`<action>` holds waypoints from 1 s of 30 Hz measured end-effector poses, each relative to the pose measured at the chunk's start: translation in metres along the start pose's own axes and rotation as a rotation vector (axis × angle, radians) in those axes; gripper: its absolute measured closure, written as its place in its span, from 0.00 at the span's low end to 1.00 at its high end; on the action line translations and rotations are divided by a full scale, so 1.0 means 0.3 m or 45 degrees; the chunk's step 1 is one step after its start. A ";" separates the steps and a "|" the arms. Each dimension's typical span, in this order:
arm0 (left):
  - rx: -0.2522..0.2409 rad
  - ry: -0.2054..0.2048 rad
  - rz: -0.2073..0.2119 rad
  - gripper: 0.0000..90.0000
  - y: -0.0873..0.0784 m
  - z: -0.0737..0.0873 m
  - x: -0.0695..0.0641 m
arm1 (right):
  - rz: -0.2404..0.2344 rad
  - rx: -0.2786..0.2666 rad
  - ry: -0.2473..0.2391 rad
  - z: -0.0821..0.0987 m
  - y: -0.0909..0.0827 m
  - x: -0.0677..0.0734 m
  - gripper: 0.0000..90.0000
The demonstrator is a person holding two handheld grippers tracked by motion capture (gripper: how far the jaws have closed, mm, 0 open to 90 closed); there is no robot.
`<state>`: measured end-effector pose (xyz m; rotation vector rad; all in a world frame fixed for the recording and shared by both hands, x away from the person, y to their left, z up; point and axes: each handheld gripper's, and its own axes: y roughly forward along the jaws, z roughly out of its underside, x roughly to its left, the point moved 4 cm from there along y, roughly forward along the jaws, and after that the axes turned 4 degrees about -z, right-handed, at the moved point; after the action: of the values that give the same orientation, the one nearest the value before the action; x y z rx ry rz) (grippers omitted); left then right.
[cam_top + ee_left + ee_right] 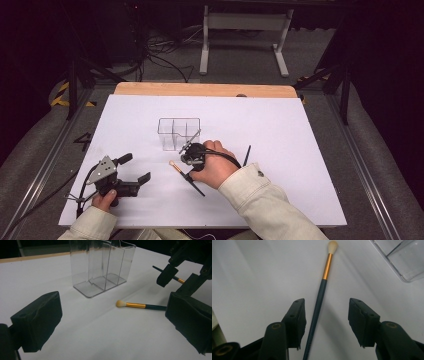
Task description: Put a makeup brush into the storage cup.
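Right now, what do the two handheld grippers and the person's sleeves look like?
Both grippers are black with two blocky black jaws. The left gripper carries a grey three-cornered plate on top and trails a dark cable. The right gripper shows round brass-coloured pivots at its jaw bases and small holes in the jaw blocks. The person wears pale cream sleeves with buttoned cuffs.

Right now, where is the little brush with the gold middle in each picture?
High view: the brush lies near the table's middle, partly under the right gripper.
Left gripper view: right of centre, fluffy tip pointing left.
Right gripper view: running up the middle between the open jaws, tip at the top.
Shared landmark: the clear organizer, just beyond the brush's tip.
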<state>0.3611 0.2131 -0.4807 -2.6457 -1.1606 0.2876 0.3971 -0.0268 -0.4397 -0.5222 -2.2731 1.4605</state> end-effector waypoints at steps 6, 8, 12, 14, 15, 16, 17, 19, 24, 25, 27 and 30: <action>0.007 0.006 -0.005 0.02 0.002 0.000 -0.002 | 0.020 0.035 0.021 -0.010 0.037 0.010 0.64; 0.007 0.009 -0.005 0.02 0.002 0.000 -0.003 | 0.029 0.051 0.026 -0.013 0.051 0.016 0.67; 0.009 0.010 -0.008 0.02 0.003 0.000 -0.003 | 0.050 0.089 0.030 -0.014 0.065 0.021 0.70; 0.005 0.019 0.005 0.02 0.002 0.000 -0.005 | 0.052 0.100 0.033 -0.014 0.068 0.023 0.70; 0.007 0.022 0.013 0.02 0.001 0.000 -0.006 | 0.054 0.105 0.032 -0.014 0.069 0.024 0.71; 0.004 0.020 0.014 0.02 0.001 0.000 -0.008 | 0.058 0.118 0.040 -0.013 0.069 0.028 0.71; 0.003 0.024 0.012 0.02 0.001 0.000 -0.007 | 0.058 0.123 0.040 -0.013 0.069 0.029 0.72; 0.002 0.025 0.013 0.02 0.001 0.000 -0.008 | 0.060 0.136 0.032 -0.011 0.069 0.031 0.72; 0.004 0.046 0.018 0.03 0.001 0.001 -0.011 | 0.070 0.171 0.035 -0.004 0.072 0.039 0.76; 0.004 0.043 0.019 0.03 0.001 0.001 -0.012 | 0.070 0.181 0.039 -0.004 0.071 0.041 0.76; 0.006 0.050 0.019 0.03 0.001 0.001 -0.012 | 0.077 0.189 0.033 -0.003 0.072 0.044 0.76; 0.022 0.031 0.040 0.04 0.001 0.001 -0.013 | 0.077 0.206 0.030 -0.004 0.071 0.050 0.77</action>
<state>0.3585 0.2101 -0.4808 -2.6472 -1.1046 0.2693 0.3869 -0.0101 -0.4570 -0.5598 -2.1147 1.6418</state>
